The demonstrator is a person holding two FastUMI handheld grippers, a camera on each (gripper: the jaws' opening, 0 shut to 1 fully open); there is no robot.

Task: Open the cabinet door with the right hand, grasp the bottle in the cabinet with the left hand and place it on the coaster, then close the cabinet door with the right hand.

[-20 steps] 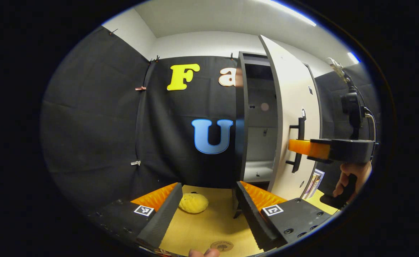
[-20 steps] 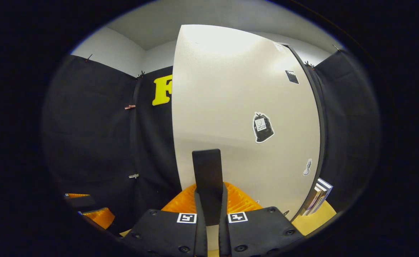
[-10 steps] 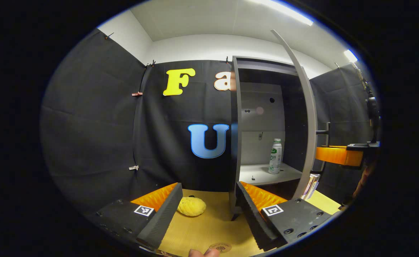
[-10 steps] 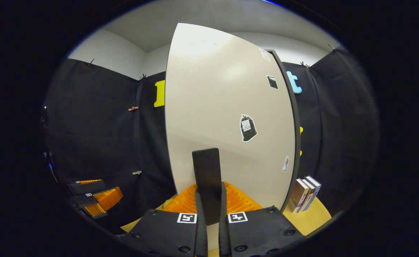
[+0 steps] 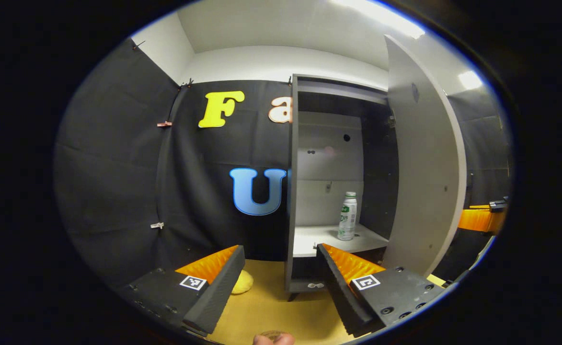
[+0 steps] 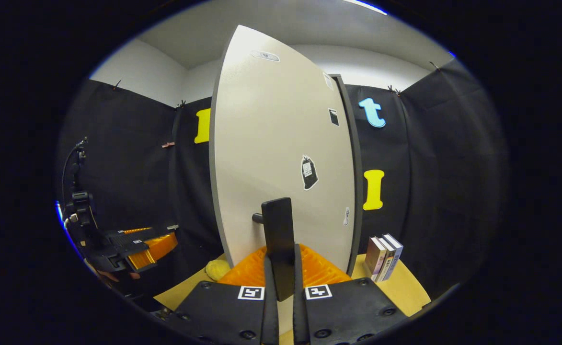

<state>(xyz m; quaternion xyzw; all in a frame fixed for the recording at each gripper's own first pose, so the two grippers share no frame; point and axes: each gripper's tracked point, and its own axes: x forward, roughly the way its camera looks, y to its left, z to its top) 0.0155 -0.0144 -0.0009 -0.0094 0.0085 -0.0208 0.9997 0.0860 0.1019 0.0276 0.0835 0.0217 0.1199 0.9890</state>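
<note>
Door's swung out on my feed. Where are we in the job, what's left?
Done: the cabinet door stands wide open. In hand: the right gripper is shut on the door handle. Left: the bottle stands upright on the cabinet shelf, ungrasped; the left gripper is open, short of it. Placing on the coaster and closing the door remain.

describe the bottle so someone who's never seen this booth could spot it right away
Find the tall grey cabinet against the black cloth wall, its door swung open to the right. On the pale shelf inside, toward the right, stands the bottle: upright, slim, white, with a green label and a pale cap. It is the sole item on that shelf.
</note>
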